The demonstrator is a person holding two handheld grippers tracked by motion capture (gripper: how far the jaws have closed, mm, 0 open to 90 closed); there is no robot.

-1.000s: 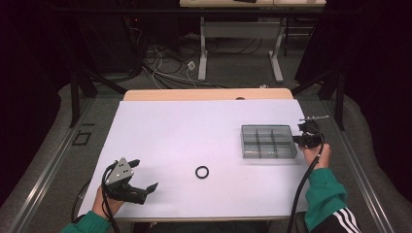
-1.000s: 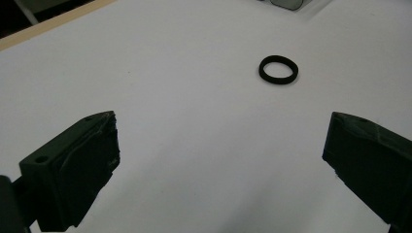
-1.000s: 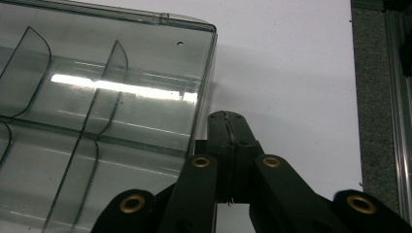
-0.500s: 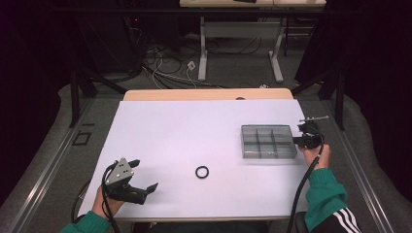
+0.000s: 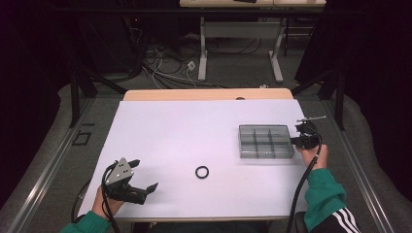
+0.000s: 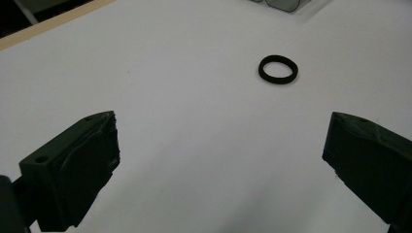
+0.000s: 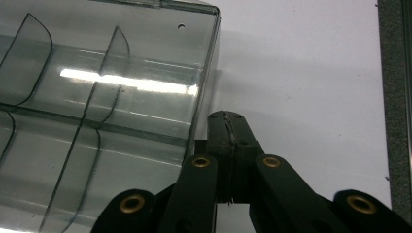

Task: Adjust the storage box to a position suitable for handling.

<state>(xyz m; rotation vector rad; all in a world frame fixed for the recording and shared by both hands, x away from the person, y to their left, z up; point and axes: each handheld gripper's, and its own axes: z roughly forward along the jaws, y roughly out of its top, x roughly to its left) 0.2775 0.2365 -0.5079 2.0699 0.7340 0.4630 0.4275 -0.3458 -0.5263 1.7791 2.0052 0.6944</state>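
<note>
Compartment box, clear plastic with dividers, sits on the right half of the white table, and every cell that can be seen is bare. Nothing has gone into it, so the work looks to be at its very start: the one loose part has not been picked up and the whole carry is left to do.

Just beside the box's right wall, the right gripper rests low on the table with its jaws pressed together on nothing. The right gripper view shows the closed tips close against the box's side wall; whether they actually touch the plastic is hard to say from that angle. It may be there to steady the box, though that is only a guess.

Near the front left corner, the left gripper is held just above the table with its jaws spread wide and empty, pointed roughly toward the middle of the table. In the left gripper view the gap between the jaws frames bare table, with the target farther ahead and a little to the right.

That target is the black rubber ring, lying flat on the table between the two grippers, well apart from the box and from both sets of jaws. What remains, by my reading: reach it, close on it, carry it across, drop it into a cell.
</note>
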